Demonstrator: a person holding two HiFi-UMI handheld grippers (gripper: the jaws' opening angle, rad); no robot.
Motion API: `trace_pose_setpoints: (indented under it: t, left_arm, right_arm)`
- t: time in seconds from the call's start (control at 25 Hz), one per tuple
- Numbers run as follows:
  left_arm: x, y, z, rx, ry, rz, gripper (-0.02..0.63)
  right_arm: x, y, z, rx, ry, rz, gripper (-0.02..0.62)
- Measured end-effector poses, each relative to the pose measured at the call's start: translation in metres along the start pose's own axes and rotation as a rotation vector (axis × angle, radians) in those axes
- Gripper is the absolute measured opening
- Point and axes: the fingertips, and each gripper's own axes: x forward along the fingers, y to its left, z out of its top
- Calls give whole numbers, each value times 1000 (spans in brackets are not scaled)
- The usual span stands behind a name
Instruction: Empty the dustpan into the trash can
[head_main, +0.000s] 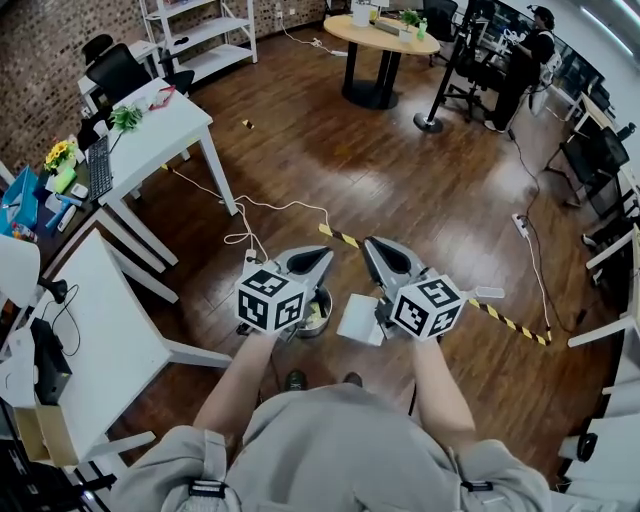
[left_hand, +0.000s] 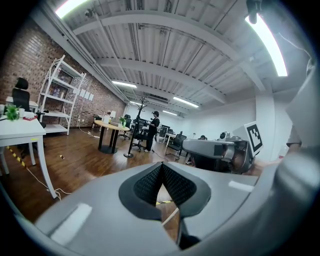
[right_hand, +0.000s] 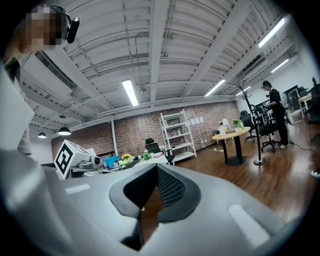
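Left gripper (head_main: 322, 257) and right gripper (head_main: 373, 245) are held side by side above the wooden floor (head_main: 400, 180). Both sets of jaws are seen pressed together with nothing between them. A small grey trash can (head_main: 319, 313) is seen on the floor under the left gripper. The white dustpan (head_main: 359, 320) is laid just beside it, under the right gripper.

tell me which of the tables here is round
The wood-topped table on a black pedestal at the far end, beside the standing person. The white desks on the left are rectangular with slim legs.
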Motion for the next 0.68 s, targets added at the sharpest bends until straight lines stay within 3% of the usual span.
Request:
trace_pose_setpoints:
  t: [0.68]
  left_arm:
    - [5, -4, -6, -2, 13, -13, 5]
  right_arm:
    - [0, -2, -7, 18, 13, 7, 0]
